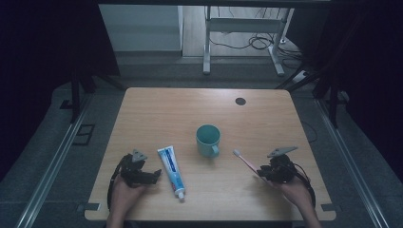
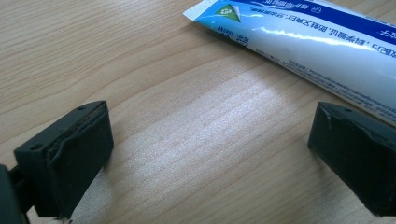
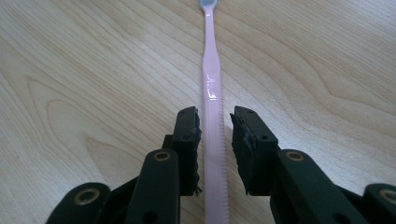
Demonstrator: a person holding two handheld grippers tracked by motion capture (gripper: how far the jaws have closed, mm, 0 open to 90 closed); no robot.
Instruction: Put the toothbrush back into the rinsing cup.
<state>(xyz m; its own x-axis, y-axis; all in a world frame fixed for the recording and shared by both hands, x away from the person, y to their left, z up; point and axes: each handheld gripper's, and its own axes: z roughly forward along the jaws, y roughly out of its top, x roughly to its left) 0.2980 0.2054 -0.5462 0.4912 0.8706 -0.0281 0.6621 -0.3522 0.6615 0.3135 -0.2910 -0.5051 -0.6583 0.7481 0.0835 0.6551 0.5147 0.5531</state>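
Note:
A pink toothbrush [image 1: 244, 160] lies flat on the wooden table [image 1: 190, 109] at the right, head toward the teal cup [image 1: 208, 139]. My right gripper [image 1: 260, 172] rests low over its handle end. In the right gripper view the handle [image 3: 211, 70] runs between the jaws of that gripper [image 3: 215, 135]; the jaws stand slightly apart with a thin gap on the right side, so the pads do not press it. A blue and white toothpaste tube [image 1: 171, 171] lies left of centre. My left gripper [image 1: 159, 175] sits beside it, wide open [image 2: 210, 154], with only bare wood between its jaws and the tube [image 2: 317, 51] just beyond.
The teal cup stands upright in the middle of the table, handle toward me. A small black round cap [image 1: 240, 101] sits in the tabletop near the far edge. Beyond the table are a grey floor, desk legs and cables.

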